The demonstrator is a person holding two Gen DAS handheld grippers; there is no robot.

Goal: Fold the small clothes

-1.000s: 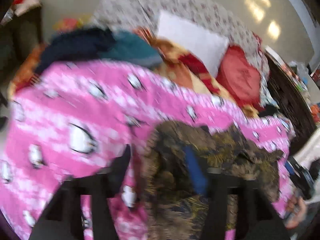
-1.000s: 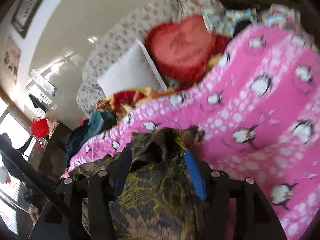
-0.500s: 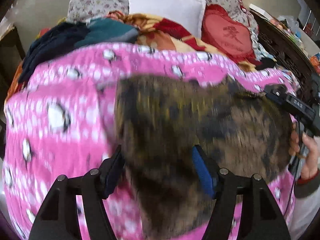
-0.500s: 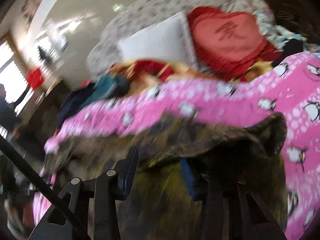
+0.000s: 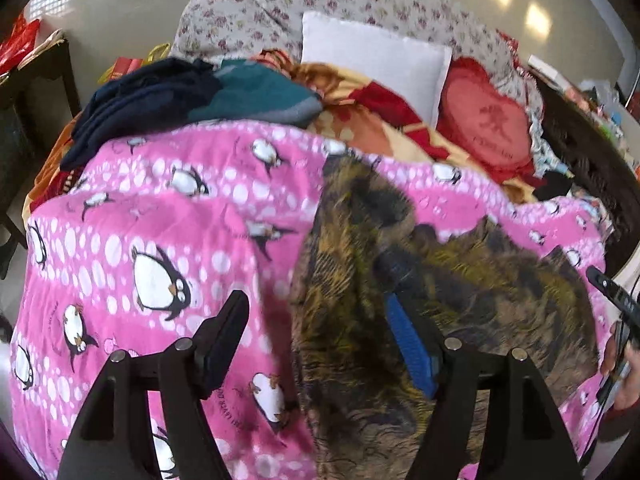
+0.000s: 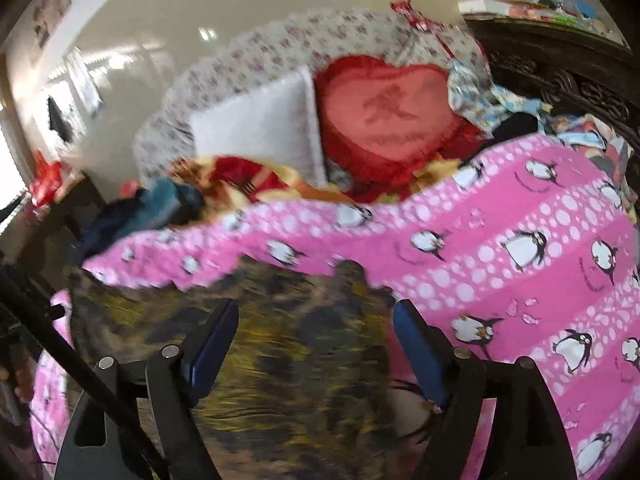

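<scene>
A small dark brown and yellow patterned garment (image 5: 460, 280) lies spread on the pink penguin blanket (image 5: 160, 208). My left gripper (image 5: 314, 286) hovers over its left edge, jaws opening. The cloth reaches the blue right pad (image 5: 408, 340), while the left finger (image 5: 224, 328) stands clear over the blanket. In the right wrist view the same garment (image 6: 280, 360) lies blurred under my right gripper (image 6: 316, 308), whose jaws are opening wide. Its blue pads (image 6: 212, 344) stand apart from the cloth. The right gripper (image 5: 612, 292) and a hand also show at the left view's right edge.
Behind the blanket lie a heap of dark blue and teal clothes (image 5: 192, 92), a white pillow (image 5: 376, 60), a red heart cushion (image 5: 484, 124) and a floral quilt (image 5: 320, 4). A dark carved headboard (image 5: 592, 160) runs along the right. A dark table (image 5: 36, 92) stands at left.
The garment, held up and bunched between both grippers before, now lies spread flat on the blanket. The right jaws have opened off it, and the left finger has come clear of the cloth.
</scene>
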